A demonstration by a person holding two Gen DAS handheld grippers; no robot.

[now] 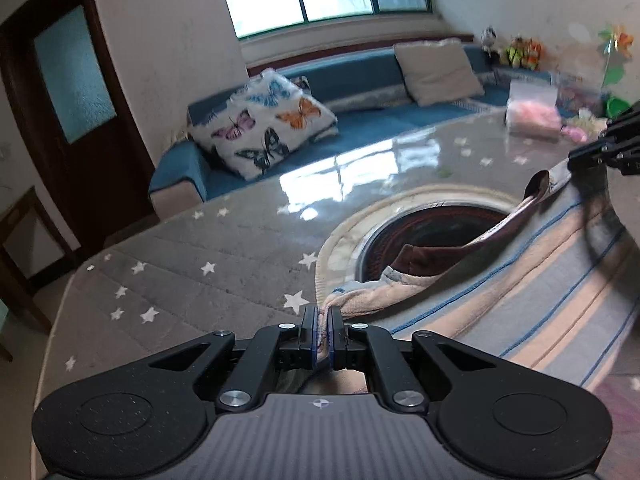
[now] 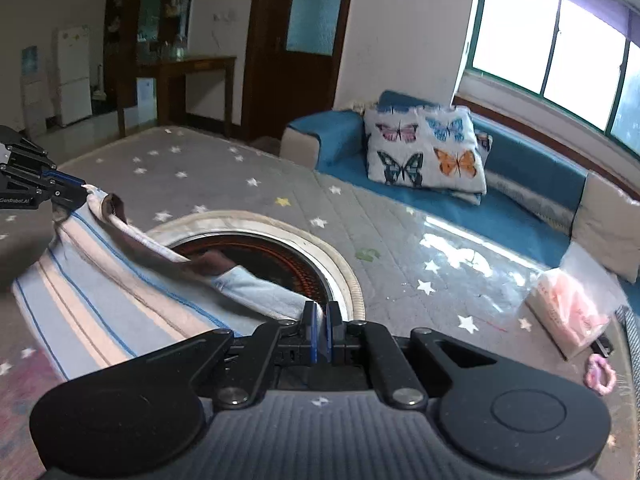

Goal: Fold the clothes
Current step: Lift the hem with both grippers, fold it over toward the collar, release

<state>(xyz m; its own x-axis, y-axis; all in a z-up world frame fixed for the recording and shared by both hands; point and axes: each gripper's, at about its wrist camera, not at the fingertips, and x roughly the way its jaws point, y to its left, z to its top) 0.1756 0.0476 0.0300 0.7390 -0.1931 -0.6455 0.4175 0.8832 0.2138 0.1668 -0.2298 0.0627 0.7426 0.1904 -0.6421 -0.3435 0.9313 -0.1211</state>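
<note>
A striped garment (image 1: 520,292) in pale blue, peach and grey, with a brown inner lining, hangs stretched above the table between both grippers. My left gripper (image 1: 323,334) is shut on one corner of it. My right gripper (image 2: 321,334) is shut on the other corner; the garment also shows in the right wrist view (image 2: 100,292). Each gripper appears in the other's view: the right gripper (image 1: 576,160) at the far right edge, the left gripper (image 2: 80,190) at the far left edge. The garment sags in the middle over a round opening.
The table has a grey star-patterned cover (image 1: 180,280) under glossy plastic, with a round recessed heater opening (image 1: 436,228) in the middle. A bag of pink items (image 2: 572,316) and a pink ring (image 2: 600,374) lie at the right. A blue sofa (image 1: 360,120) with a butterfly pillow (image 1: 260,124) stands behind.
</note>
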